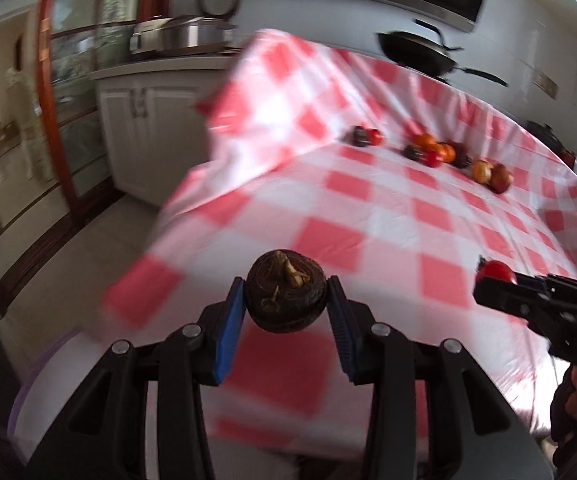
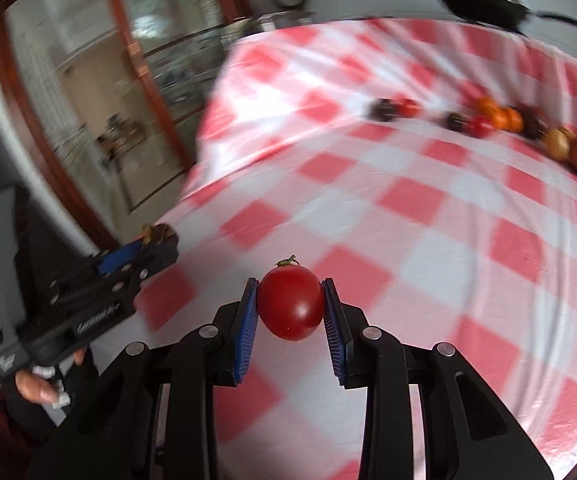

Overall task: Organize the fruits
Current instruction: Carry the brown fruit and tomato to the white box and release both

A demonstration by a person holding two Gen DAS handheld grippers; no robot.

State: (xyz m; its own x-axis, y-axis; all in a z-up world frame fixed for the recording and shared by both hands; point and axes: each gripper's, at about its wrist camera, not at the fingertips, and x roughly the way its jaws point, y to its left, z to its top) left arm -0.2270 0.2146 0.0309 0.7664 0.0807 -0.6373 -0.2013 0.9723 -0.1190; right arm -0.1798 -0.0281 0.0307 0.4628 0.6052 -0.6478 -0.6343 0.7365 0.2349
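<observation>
In the left wrist view, the left tool (image 1: pixel 287 304) is closed on a dark brown, round fruit (image 1: pixel 287 295) with a dry stem crown – it looks like a mangosteen, held at its widest part between the blue pads (image 1: pixel 230 328), above the near edge of the desk (image 1: pixel 388 208) with its red-and-white checked cloth. The shell seems hard, so a firm side grip should be safe. Far back on the cloth lies a row of fruits (image 1: pixel 434 152), red, orange and dark ones, close together.

In the right wrist view, the right tool (image 2: pixel 291 308) is closed on a small red tomato (image 2: pixel 291 307), with the pads on its two sides and the green stem pointing up. Its skin is smooth and thin – I judge it light, slippery and easy to crush, so only gentle pressure at the middle is good.
</observation>
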